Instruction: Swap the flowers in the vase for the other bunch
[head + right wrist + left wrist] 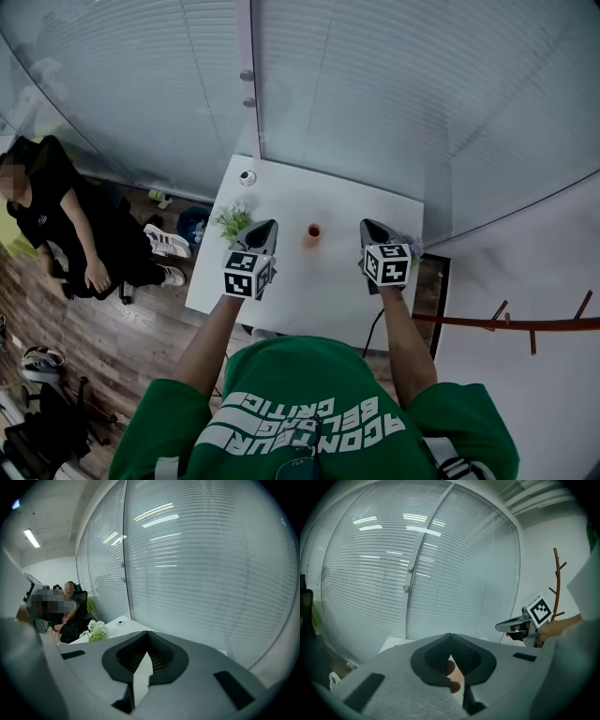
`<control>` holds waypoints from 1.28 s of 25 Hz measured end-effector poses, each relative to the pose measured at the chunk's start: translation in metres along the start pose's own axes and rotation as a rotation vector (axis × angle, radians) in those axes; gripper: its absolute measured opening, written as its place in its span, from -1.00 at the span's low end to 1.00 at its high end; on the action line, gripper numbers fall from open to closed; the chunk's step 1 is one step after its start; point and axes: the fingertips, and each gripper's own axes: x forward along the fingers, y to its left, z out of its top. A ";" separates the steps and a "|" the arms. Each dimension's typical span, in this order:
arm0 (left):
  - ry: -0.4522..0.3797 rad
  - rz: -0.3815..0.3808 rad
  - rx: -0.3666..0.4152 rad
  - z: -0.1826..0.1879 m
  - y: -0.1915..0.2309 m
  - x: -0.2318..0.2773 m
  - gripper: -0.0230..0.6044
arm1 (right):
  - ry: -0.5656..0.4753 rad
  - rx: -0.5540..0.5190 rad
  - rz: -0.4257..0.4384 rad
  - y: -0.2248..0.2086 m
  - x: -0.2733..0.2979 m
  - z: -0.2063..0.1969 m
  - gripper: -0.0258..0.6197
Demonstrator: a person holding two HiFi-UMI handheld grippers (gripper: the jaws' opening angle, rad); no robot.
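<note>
A white-and-green flower bunch (232,220) sits near the white table's (281,192) left edge, just beside the left gripper (269,224), whose jaws are pressed together. The small reddish vase (313,232) stands on bare tabletop between the grippers, its contents unclear. Near the right edge, the right gripper (367,224) is closed on nothing.

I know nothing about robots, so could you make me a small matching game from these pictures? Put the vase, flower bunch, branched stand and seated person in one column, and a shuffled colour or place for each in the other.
Things:
1. vase
2. flower bunch
3. branched stand
4. seated person

Descriptions:
A. reddish-brown, right of the table
B. dressed in black, left of the table
C. orange, mid-table
D. white and green, near the table's left edge

Pairs: 1-C, 2-D, 3-A, 4-B.
</note>
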 end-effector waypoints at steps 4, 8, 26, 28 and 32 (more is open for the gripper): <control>-0.005 0.010 -0.008 0.002 0.002 -0.005 -0.91 | -0.002 -0.011 0.014 0.003 -0.001 0.004 -0.88; -0.006 0.040 -0.018 -0.002 0.015 -0.014 -0.91 | 0.000 -0.023 0.051 0.015 0.006 0.010 -0.88; -0.050 0.349 -0.164 -0.048 0.153 -0.158 -0.91 | 0.134 -0.174 0.360 0.217 0.106 0.008 -0.88; -0.053 0.363 -0.178 -0.052 0.165 -0.169 -0.91 | 0.164 -0.178 0.375 0.236 0.116 0.003 -0.88; -0.053 0.366 -0.199 -0.060 0.180 -0.173 -0.91 | 0.244 -0.168 0.406 0.260 0.142 -0.009 -0.87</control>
